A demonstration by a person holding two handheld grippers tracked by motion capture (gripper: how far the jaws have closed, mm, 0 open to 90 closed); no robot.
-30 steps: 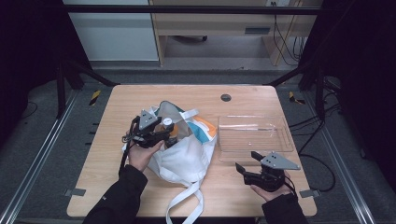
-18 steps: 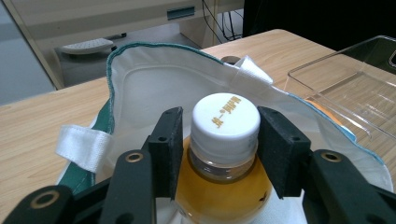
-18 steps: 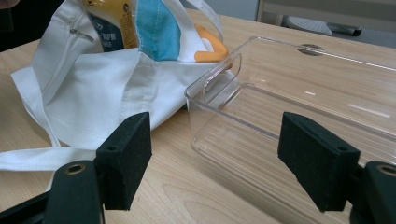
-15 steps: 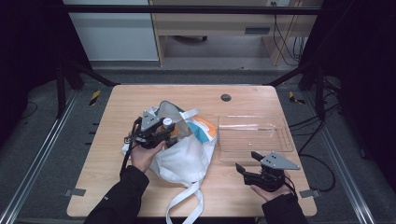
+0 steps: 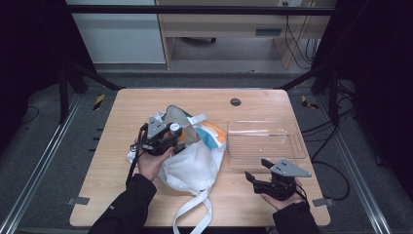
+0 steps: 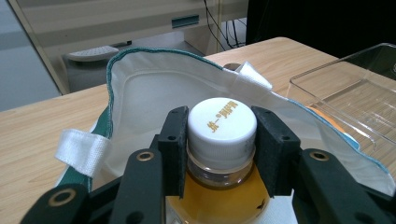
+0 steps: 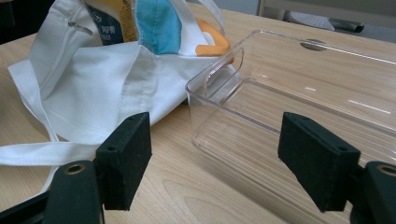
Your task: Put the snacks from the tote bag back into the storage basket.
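The left hand-held gripper (image 6: 219, 140) has just been closing, its pads now pressing the white cap of the amber-filled clear bottle (image 6: 222, 122) inside the white cloth tote bag (image 5: 192, 163). Lifting it out to the clear plastic tray (image 5: 265, 141) on the bench is, I judge, remaining; the right hand-held gripper (image 7: 224, 161) is waiting wide open, holding nothing.

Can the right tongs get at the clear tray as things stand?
Probably yes. The right tongs stand open beside the clear tray, with bare table between them; the white bag lies off to one side.
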